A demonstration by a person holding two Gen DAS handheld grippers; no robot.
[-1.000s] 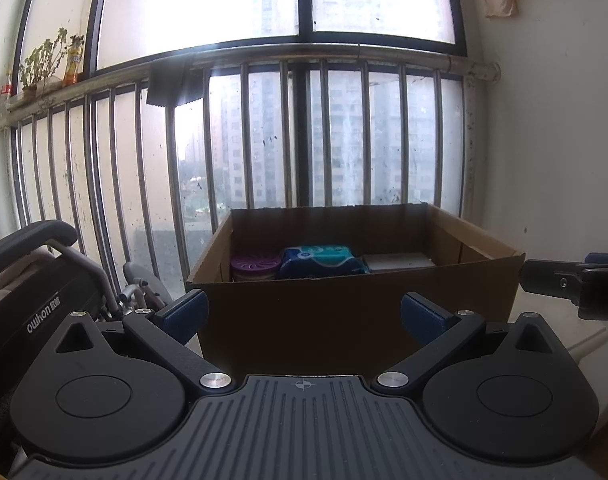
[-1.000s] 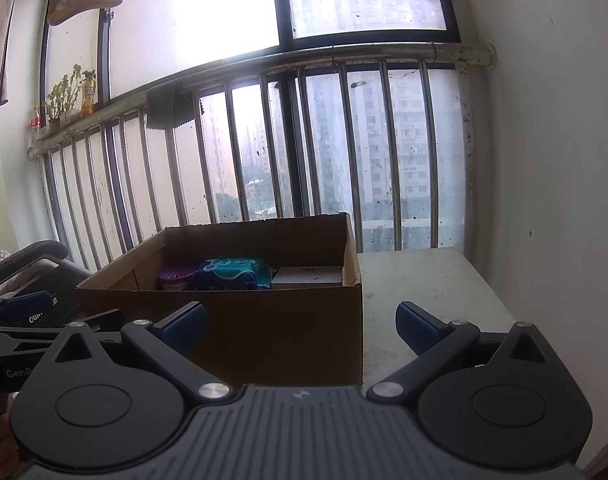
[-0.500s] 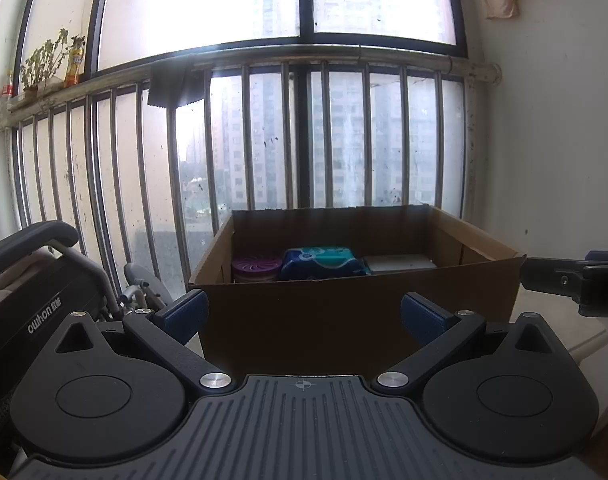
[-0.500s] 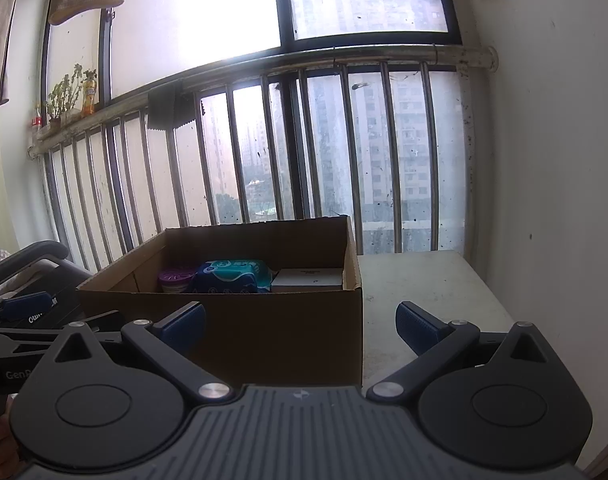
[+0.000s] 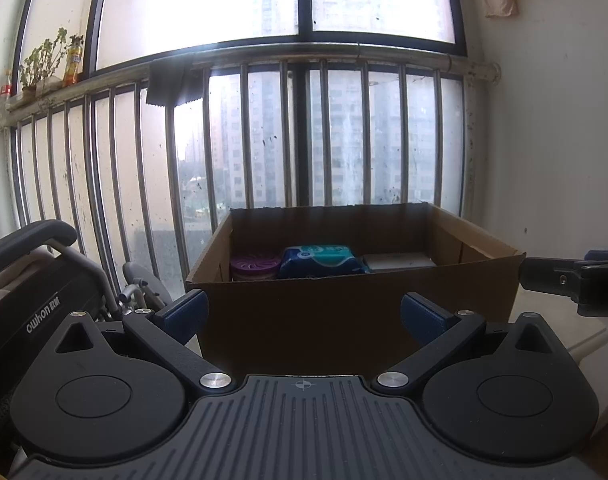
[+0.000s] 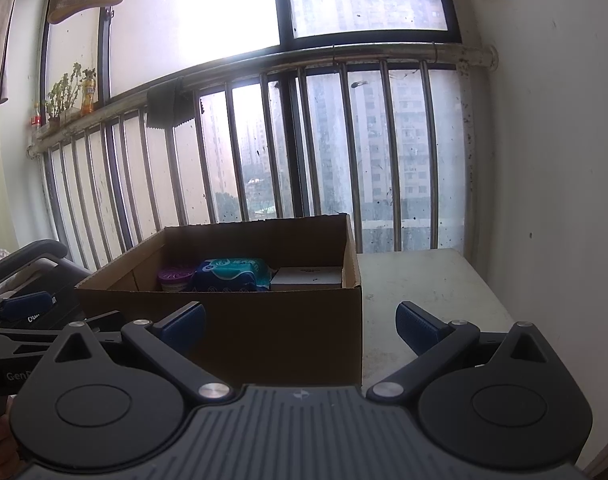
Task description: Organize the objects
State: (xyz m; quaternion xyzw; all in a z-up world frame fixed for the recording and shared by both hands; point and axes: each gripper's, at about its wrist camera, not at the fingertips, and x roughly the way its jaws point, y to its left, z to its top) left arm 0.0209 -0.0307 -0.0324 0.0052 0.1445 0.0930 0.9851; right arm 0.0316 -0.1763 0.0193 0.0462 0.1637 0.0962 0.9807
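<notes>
A balcony-like room is showing, with a tall dusty window behind vertical metal bars [image 5: 248, 140] and hazy apartment towers beyond the glass.

The left gripper [image 5: 304, 314] is hovering with its two blue-padded fingers [image 5: 186, 314] spread wide apart, gripping nothing. Between those fingers an open cardboard box [image 5: 355, 320] is filling the view, its near wall plain, brown and in deep shadow. Inside, along the far wall, three things are sitting in a row: a round purple container [image 5: 255, 266] with a slotted lid at the left, a soft blue and teal packet [image 5: 321, 261] in the middle touching it, and a flat white box [image 5: 397, 261] at the right. The box's near wall is hiding their lower parts, and the printing on the packet is too small to read.

The right gripper [image 6: 300, 324] is likewise hovering with its ribbed blue fingers [image 6: 417, 326] held wide apart and empty, just in front of the same box's right corner. To the right of the box a pale, speckled table top [image 6: 427, 284] is lying bare up to the white wall.

At the left edge, a dark wheelchair [image 5: 32, 280] with a padded handle is cut off by the frame. On the upper rail ledge a small potted plant [image 5: 44, 62] and an orange bottle [image 5: 72, 60] are standing, small and hard to make out.
</notes>
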